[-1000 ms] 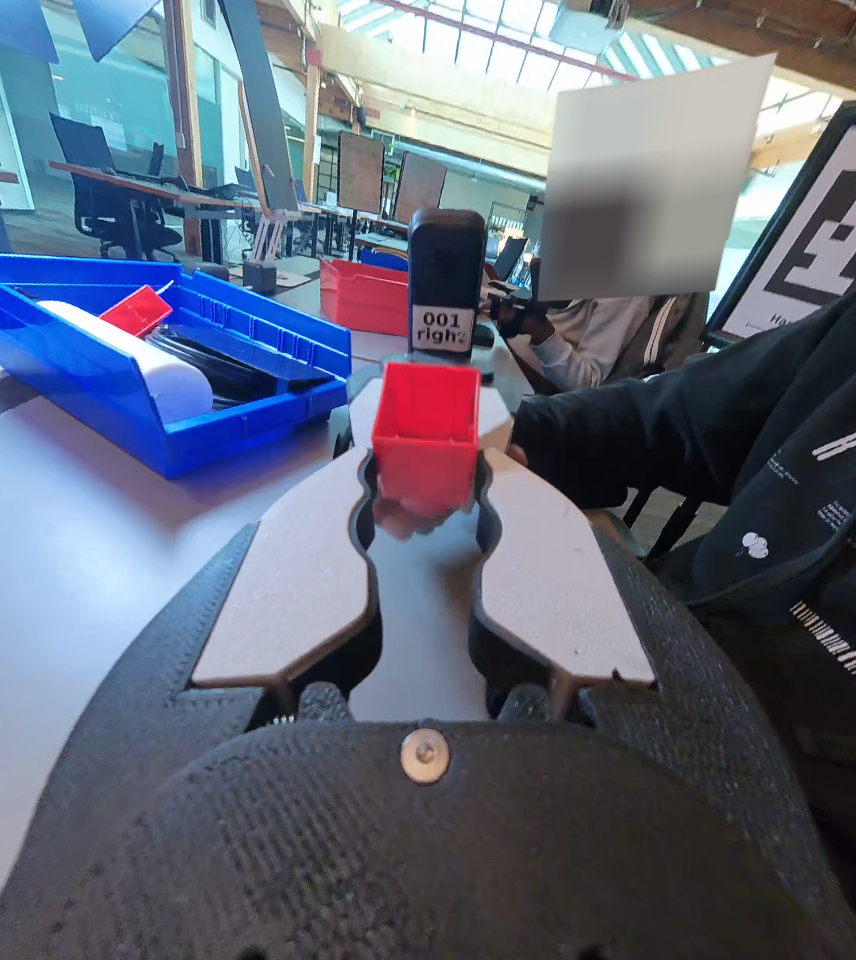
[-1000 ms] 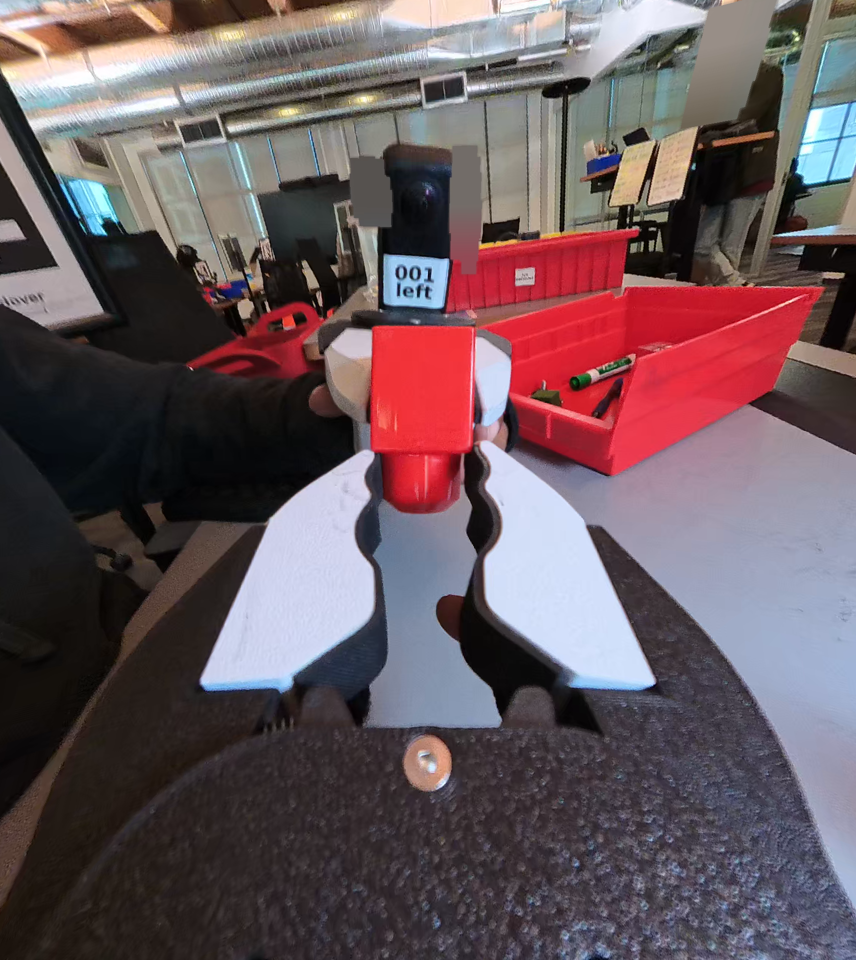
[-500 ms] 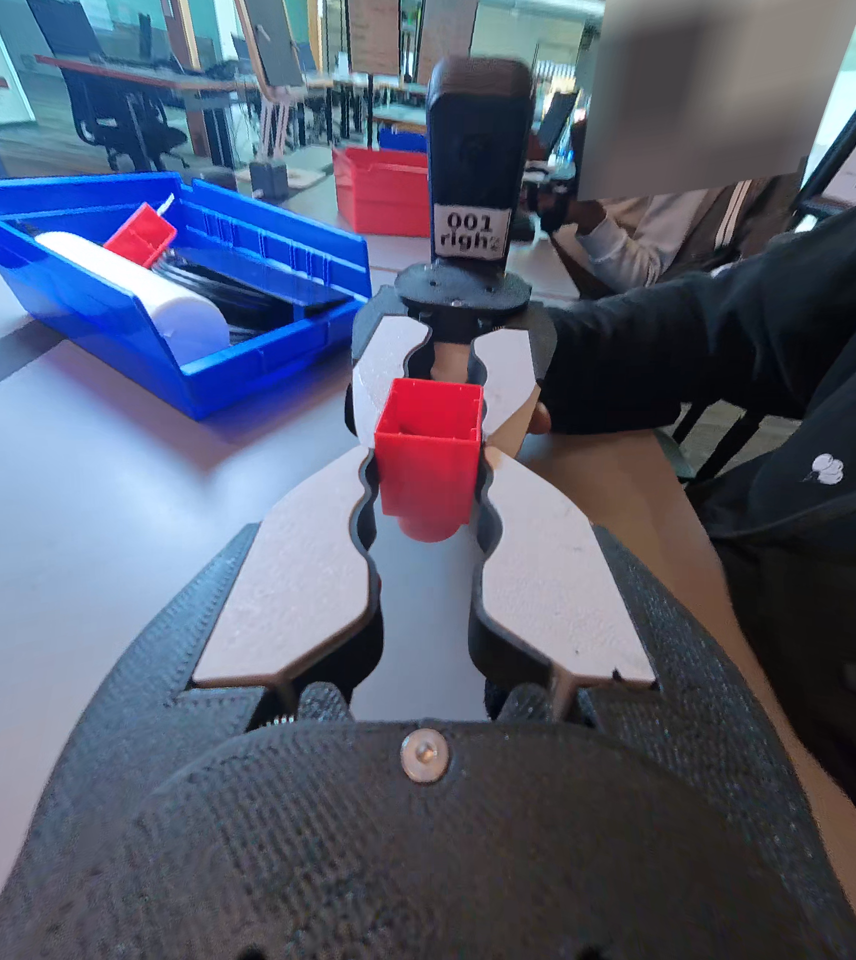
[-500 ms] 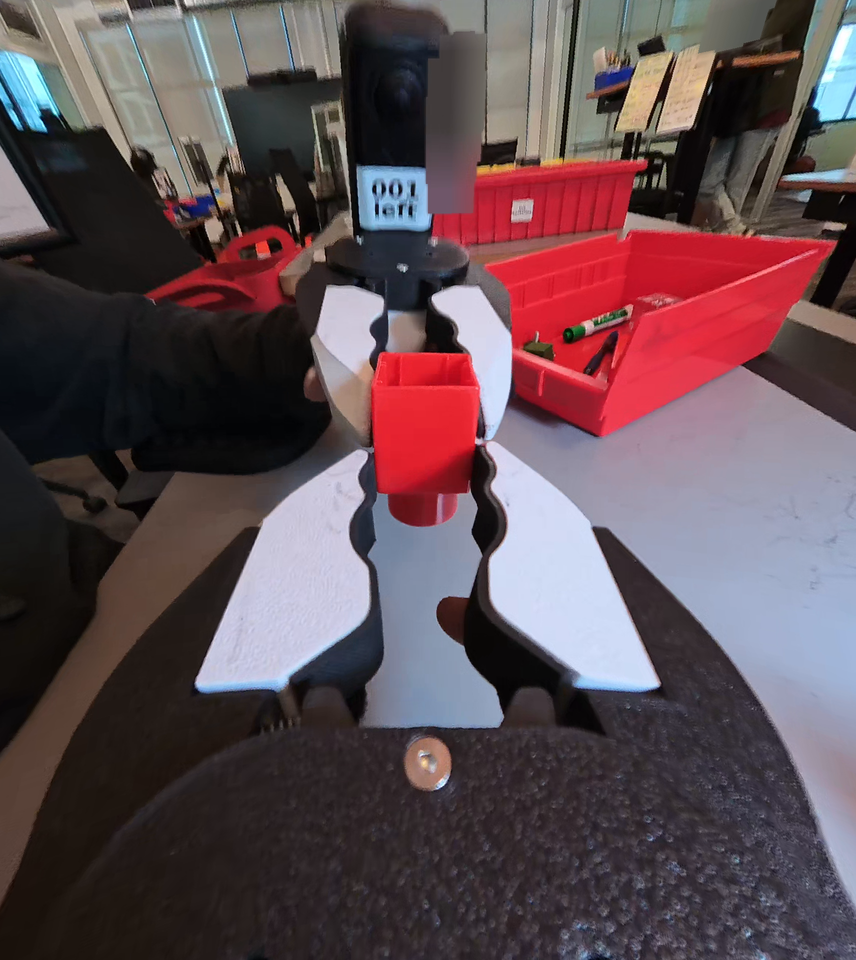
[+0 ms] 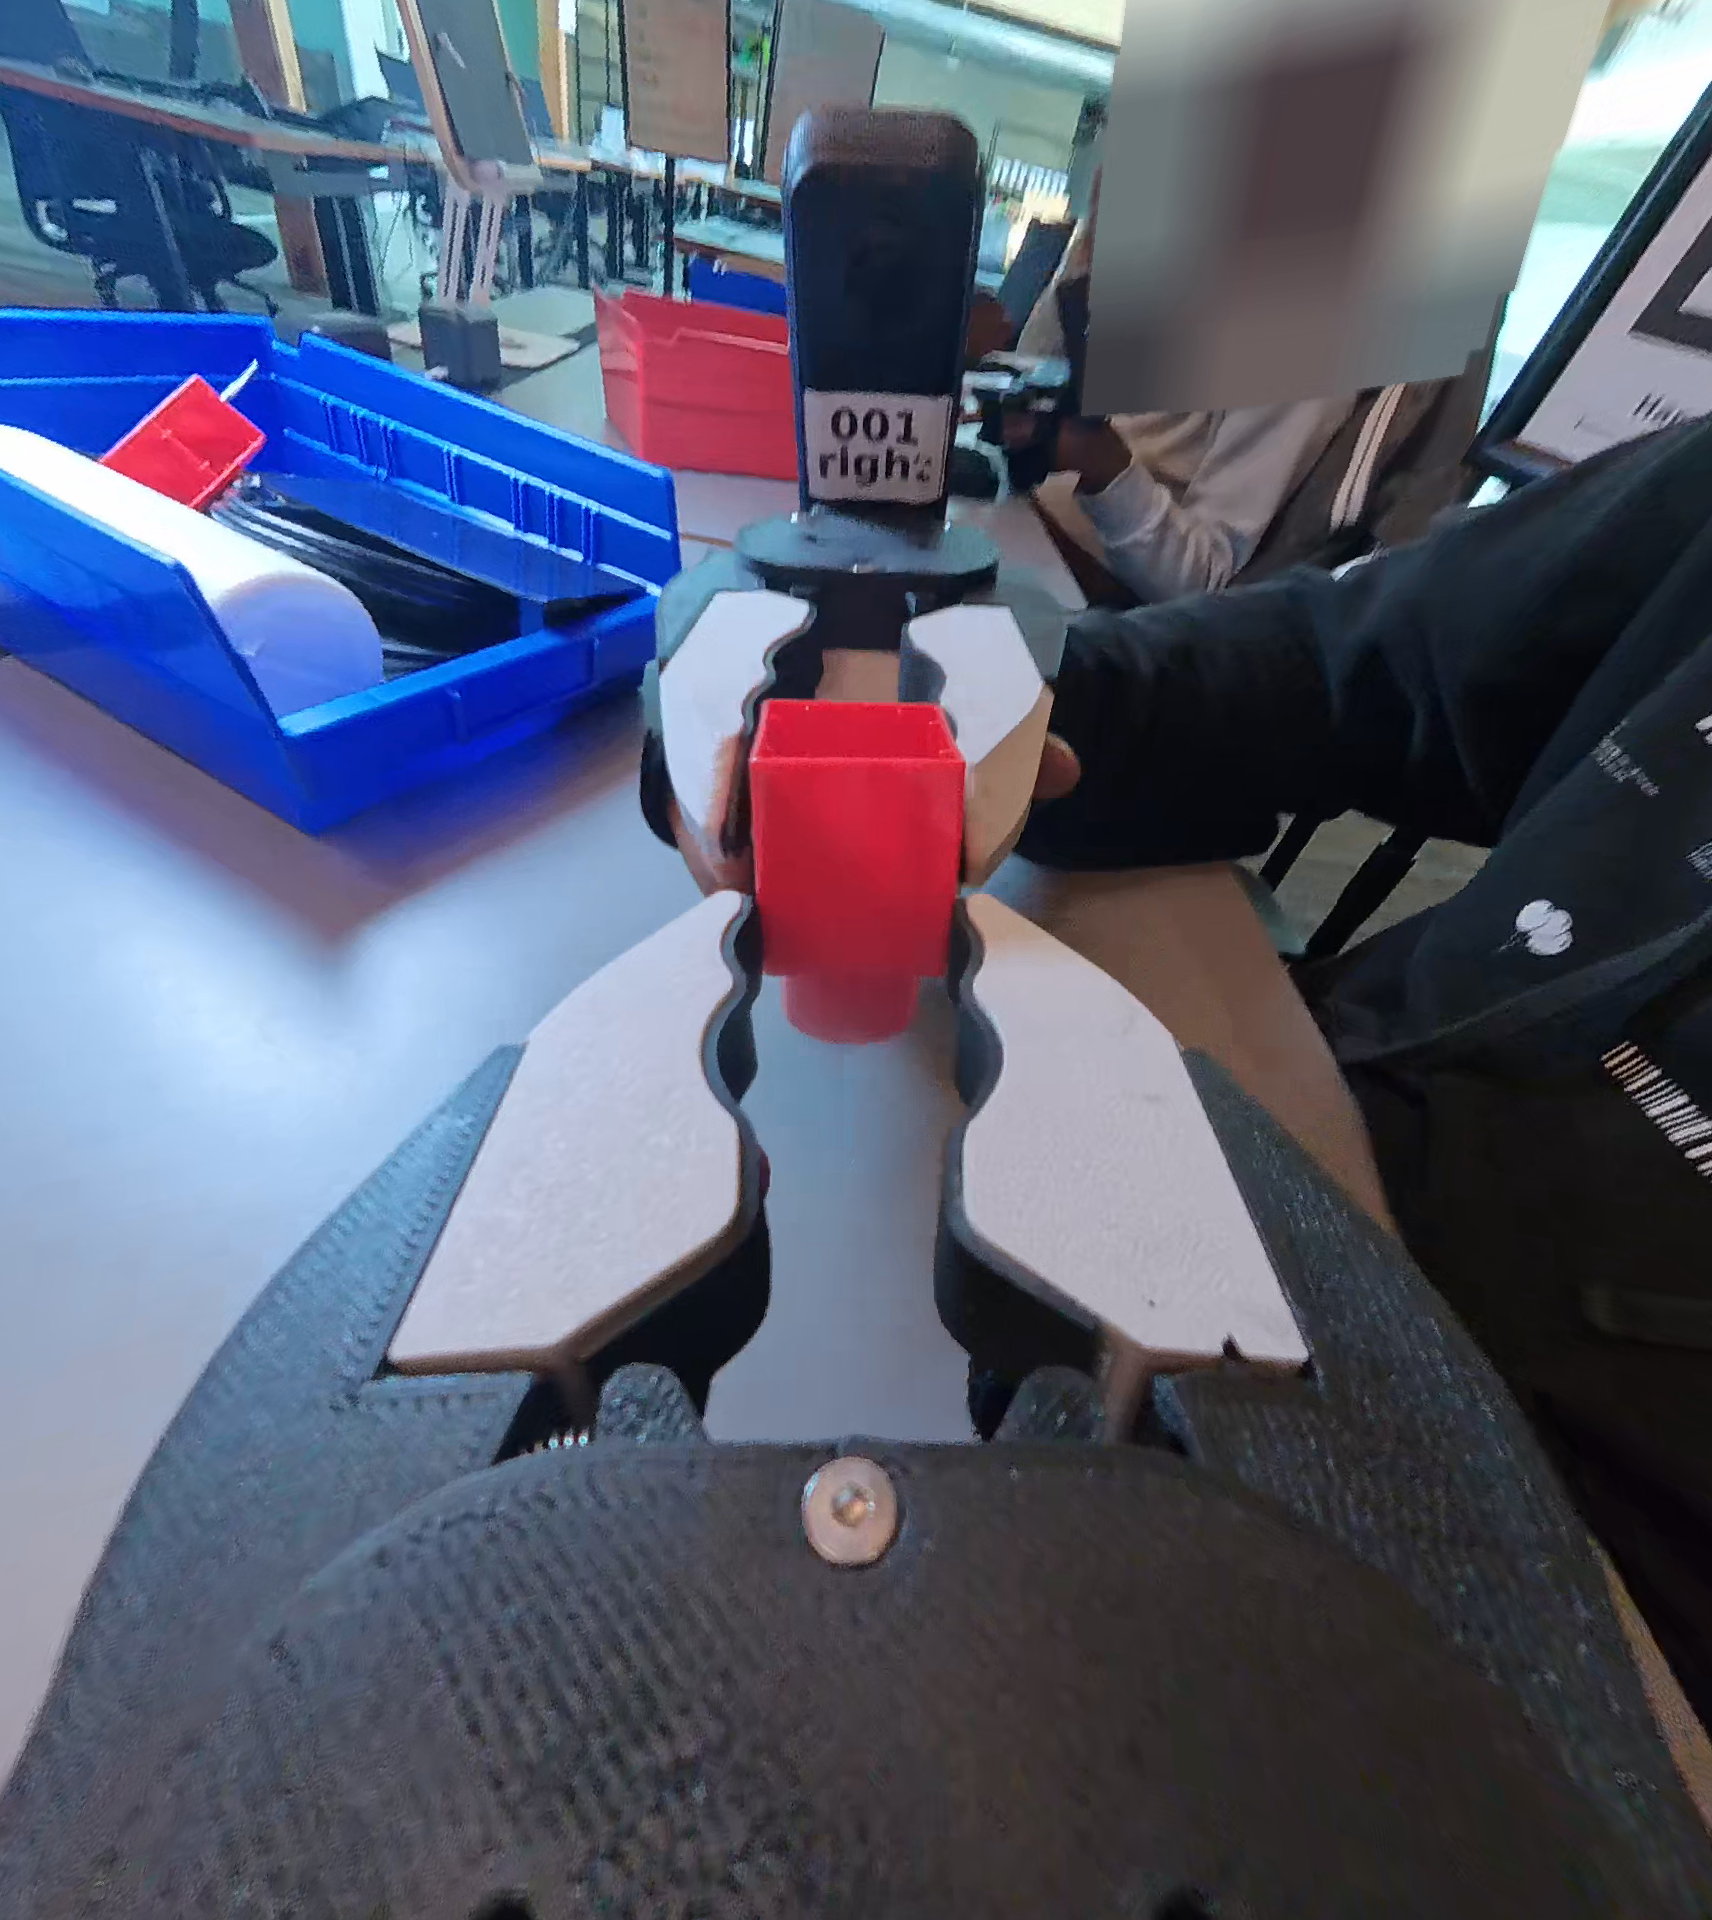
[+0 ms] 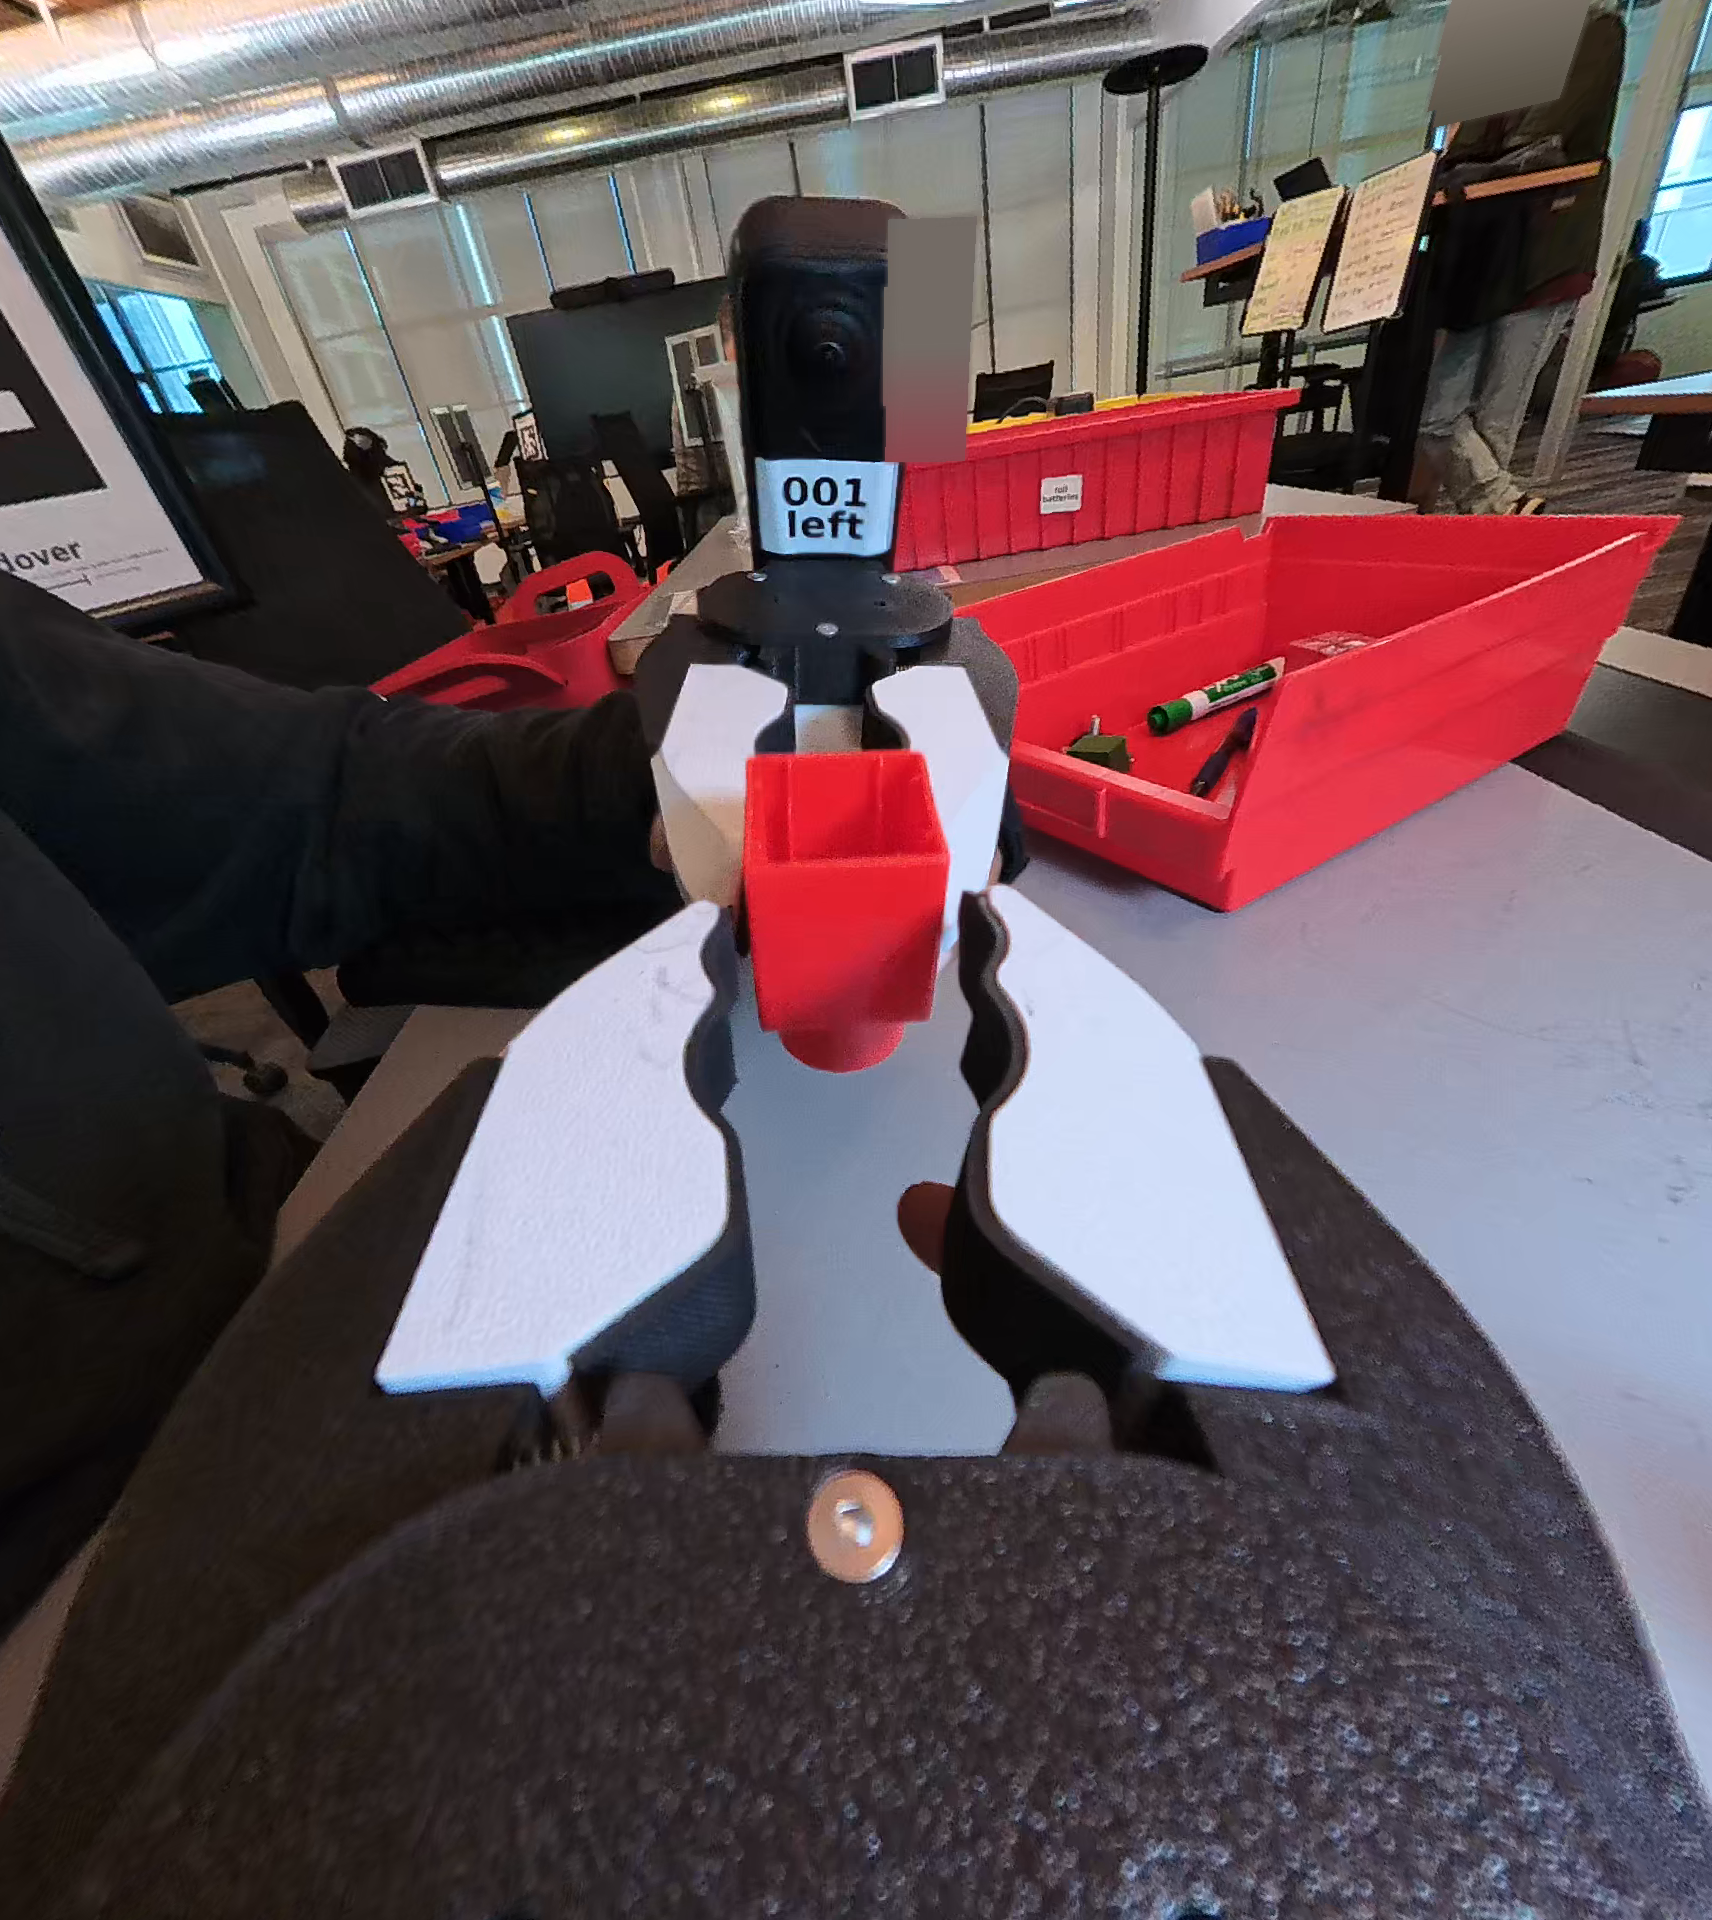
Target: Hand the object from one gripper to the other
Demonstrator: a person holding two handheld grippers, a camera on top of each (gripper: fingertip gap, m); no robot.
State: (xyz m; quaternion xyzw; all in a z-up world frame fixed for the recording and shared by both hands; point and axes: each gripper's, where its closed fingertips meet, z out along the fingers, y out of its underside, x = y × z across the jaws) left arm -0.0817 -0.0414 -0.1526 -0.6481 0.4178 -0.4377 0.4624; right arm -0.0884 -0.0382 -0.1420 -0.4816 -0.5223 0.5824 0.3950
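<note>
Red cup (image 5: 857,831) in mid-air over table (image 5: 156,1039), between both tongs. Left gripper (image 5: 852,925) clamped on its sides; right gripper (image 6: 852,925) flanking it, apparently slack, gap at one finger. Handover mid-step. Next: closing right firmly before loosening left.

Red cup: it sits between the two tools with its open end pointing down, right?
Not quite. The red cup does sit between the left tool and the right tool, but its open end points up, and its round stub points down. Both wrist views look into the hollow square top.
</note>
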